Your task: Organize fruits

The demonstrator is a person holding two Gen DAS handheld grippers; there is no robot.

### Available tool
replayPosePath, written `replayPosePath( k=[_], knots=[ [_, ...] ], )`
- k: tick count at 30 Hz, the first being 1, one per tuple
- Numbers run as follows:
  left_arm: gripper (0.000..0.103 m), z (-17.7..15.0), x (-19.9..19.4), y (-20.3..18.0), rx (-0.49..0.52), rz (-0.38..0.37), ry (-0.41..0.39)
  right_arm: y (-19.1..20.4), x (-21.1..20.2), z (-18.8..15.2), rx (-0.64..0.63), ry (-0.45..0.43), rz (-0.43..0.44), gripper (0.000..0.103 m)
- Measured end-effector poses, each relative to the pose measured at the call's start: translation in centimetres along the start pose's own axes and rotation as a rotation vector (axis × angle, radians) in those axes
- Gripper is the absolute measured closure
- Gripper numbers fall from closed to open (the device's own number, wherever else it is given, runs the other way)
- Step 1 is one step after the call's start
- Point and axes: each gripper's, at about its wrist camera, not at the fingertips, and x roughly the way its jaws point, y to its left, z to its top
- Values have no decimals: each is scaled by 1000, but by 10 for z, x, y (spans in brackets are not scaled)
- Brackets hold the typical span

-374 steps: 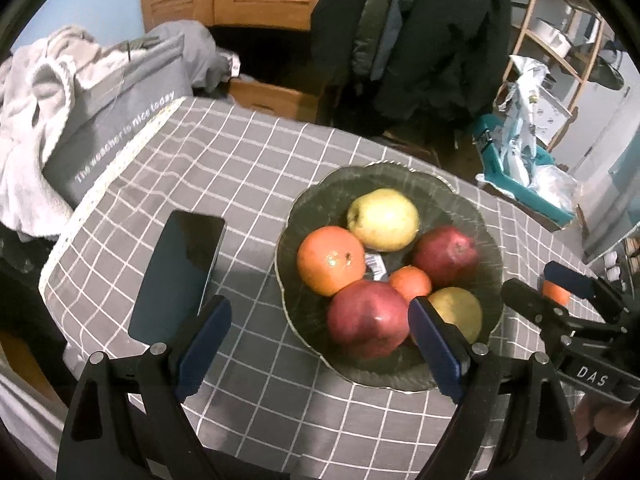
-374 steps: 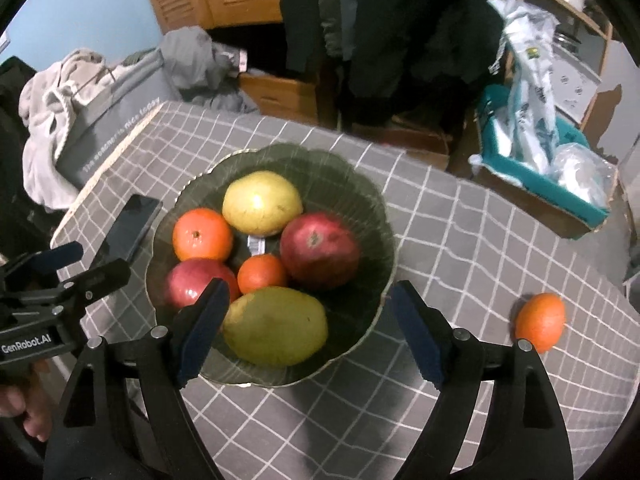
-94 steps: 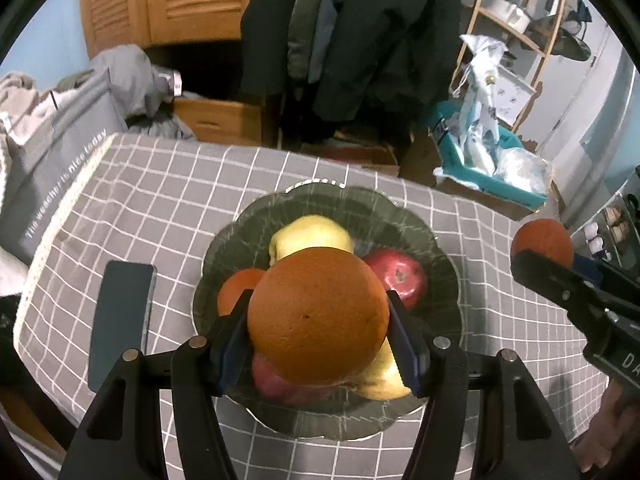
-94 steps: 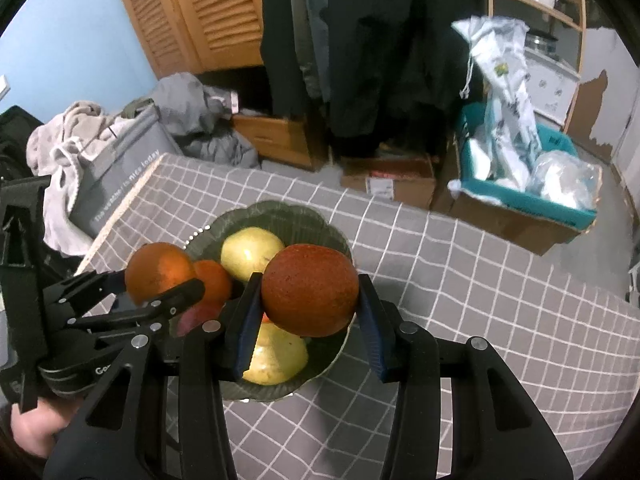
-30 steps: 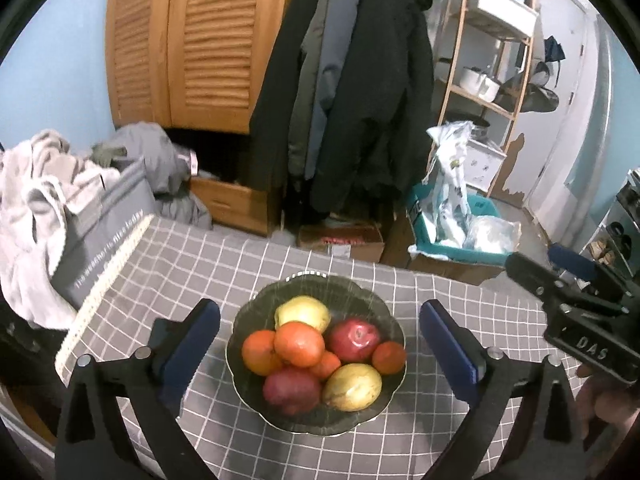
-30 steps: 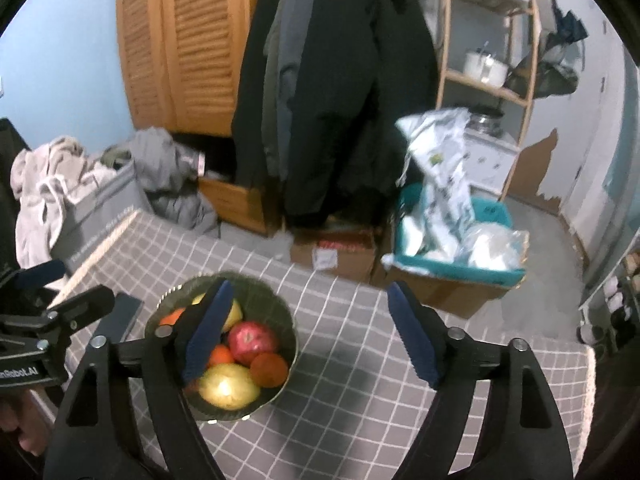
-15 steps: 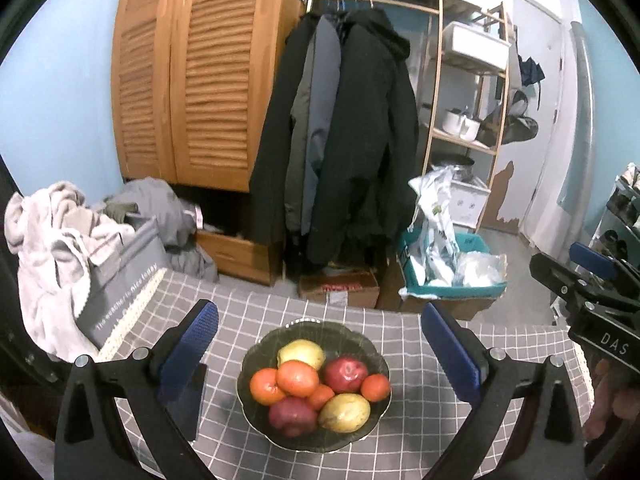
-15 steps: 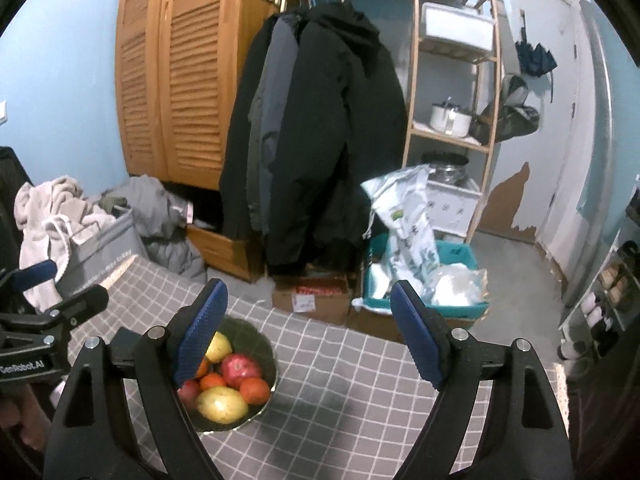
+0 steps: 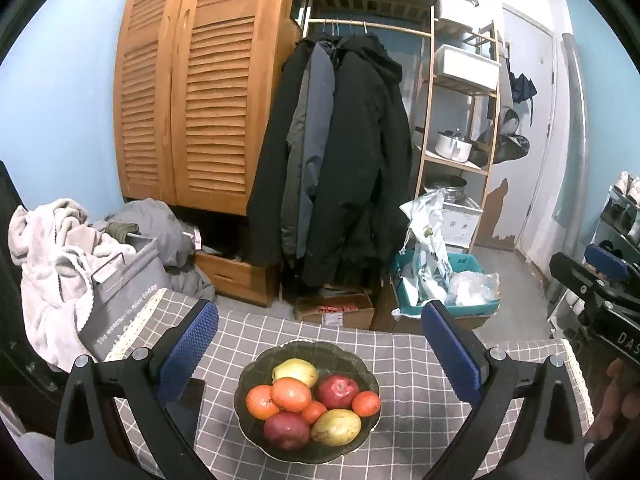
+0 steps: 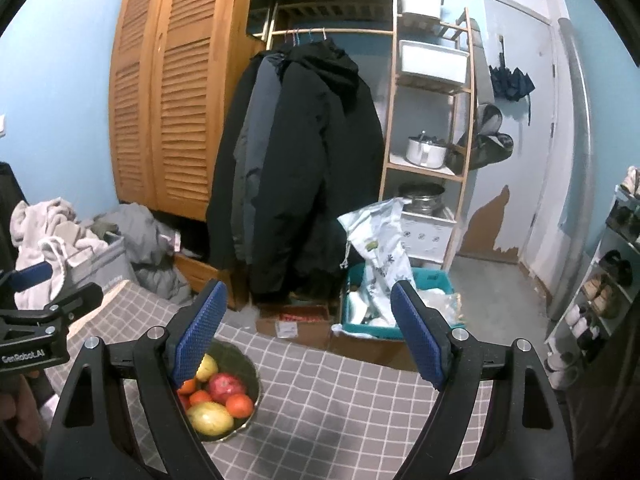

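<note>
— Fruits (image 9: pixel 308 404) are all sitting in the dark bowl (image 9: pixel 370 372) on the checked tablecloth (image 9: pixel 416 364), near the table's middle. What are the grippers doing?

— The left gripper (image 9: pixel 320 350) is hanging above the table with its jaws spread wide, gripping nothing and touching nothing. The right gripper (image 10: pixel 308 334) is also gaping wide and holding nothing, with the bowl lying low and to its left.

— How many of each are you counting?

— Seven pieces: two red apples (image 9: pixel 337 391), two yellow-green pears (image 9: pixel 295 371), and three oranges (image 9: pixel 291 394), a small one (image 9: pixel 365 403) at the right edge. A smaller orange piece (image 9: pixel 314 412) is peeking out between them, making eight. One dark phone (image 9: pixel 196 394) is lying left of the bowl.
</note>
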Motion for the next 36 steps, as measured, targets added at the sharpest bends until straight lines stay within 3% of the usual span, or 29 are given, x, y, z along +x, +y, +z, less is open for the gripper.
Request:
replayPosePath(
  k=[36],
  knots=[
    [1,3,-8,-16,41,11,-32,-12,-3,-2,12,-1,-11,20]
  ],
)
